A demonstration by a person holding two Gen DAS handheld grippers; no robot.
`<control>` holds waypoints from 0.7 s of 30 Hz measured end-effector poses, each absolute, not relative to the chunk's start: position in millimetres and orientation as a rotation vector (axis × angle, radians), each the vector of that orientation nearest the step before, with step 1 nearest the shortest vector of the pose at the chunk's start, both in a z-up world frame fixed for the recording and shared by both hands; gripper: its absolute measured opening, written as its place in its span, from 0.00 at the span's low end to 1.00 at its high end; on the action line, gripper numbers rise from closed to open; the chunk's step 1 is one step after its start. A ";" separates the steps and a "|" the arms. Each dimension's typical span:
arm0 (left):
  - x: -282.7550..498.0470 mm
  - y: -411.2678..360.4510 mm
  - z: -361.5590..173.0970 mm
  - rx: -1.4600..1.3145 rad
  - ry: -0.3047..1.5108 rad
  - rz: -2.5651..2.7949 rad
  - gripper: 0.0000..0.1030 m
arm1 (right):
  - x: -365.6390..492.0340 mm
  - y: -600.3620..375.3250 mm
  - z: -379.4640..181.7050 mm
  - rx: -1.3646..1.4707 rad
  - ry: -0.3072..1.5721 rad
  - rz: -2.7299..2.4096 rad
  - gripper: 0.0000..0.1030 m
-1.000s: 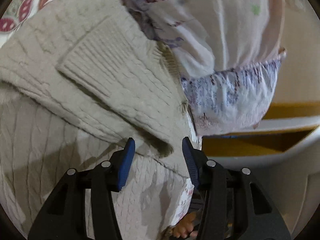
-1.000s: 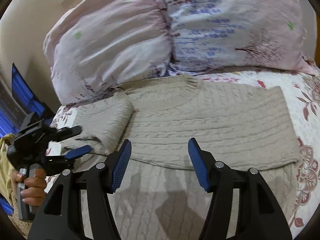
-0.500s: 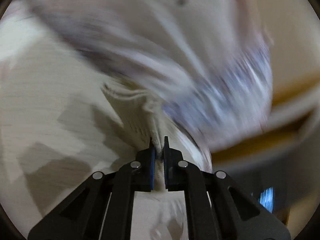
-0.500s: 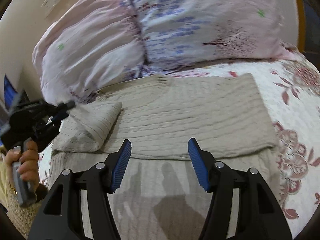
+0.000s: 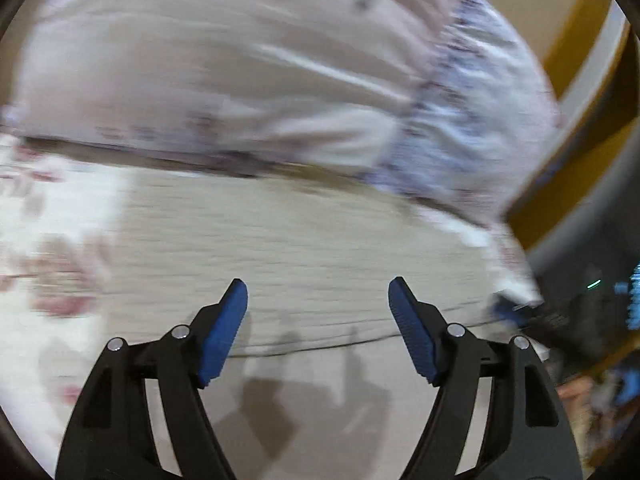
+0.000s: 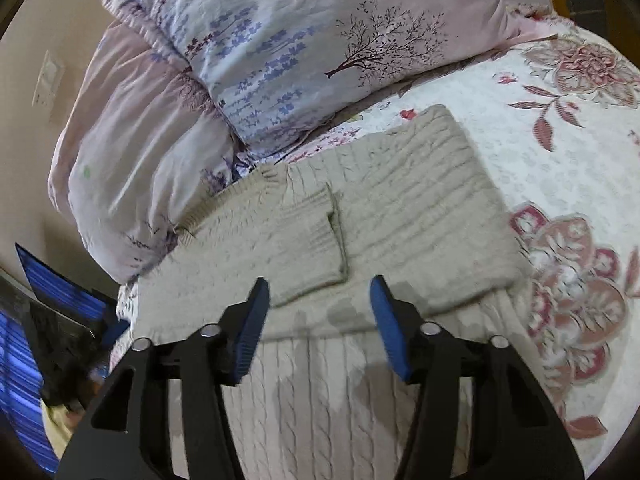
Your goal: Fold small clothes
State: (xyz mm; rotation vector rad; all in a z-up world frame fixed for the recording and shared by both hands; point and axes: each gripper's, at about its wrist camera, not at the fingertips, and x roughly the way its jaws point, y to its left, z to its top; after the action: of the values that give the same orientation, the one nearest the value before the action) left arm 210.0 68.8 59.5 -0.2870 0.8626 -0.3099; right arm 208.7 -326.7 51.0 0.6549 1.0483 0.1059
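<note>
The beige cable-knit sweater lies flat on the floral bedspread just ahead of the right gripper, one sleeve folded across its chest. Next, I judge, grip both hem corners evenly and fold upward. The left gripper and the right both hold nothing, jaws apart. Pillows sit beyond.

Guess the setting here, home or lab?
Most likely a home bedroom. A beige cable-knit sweater lies on a bed with a floral bedspread, two printed pillows sit at its head, and a wall switch plate shows behind them.
</note>
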 end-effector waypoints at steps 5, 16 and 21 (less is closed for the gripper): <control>194.4 116.6 46.8 -0.195 0.877 -0.139 0.72 | 228.6 -326.9 28.4 0.693 1.119 0.089 0.34; 173.3 154.0 36.7 -0.208 0.893 -0.098 0.74 | 222.3 -313.0 62.3 0.610 0.948 0.112 0.09; 173.7 146.8 32.5 -0.211 0.906 -0.121 0.76 | 197.5 -317.5 61.0 0.542 0.945 0.007 0.09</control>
State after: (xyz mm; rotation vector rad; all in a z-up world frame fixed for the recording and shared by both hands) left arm 173.7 146.8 32.5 -0.2111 0.9062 -0.1208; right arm 197.5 -317.5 61.0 0.5419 0.9449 0.0073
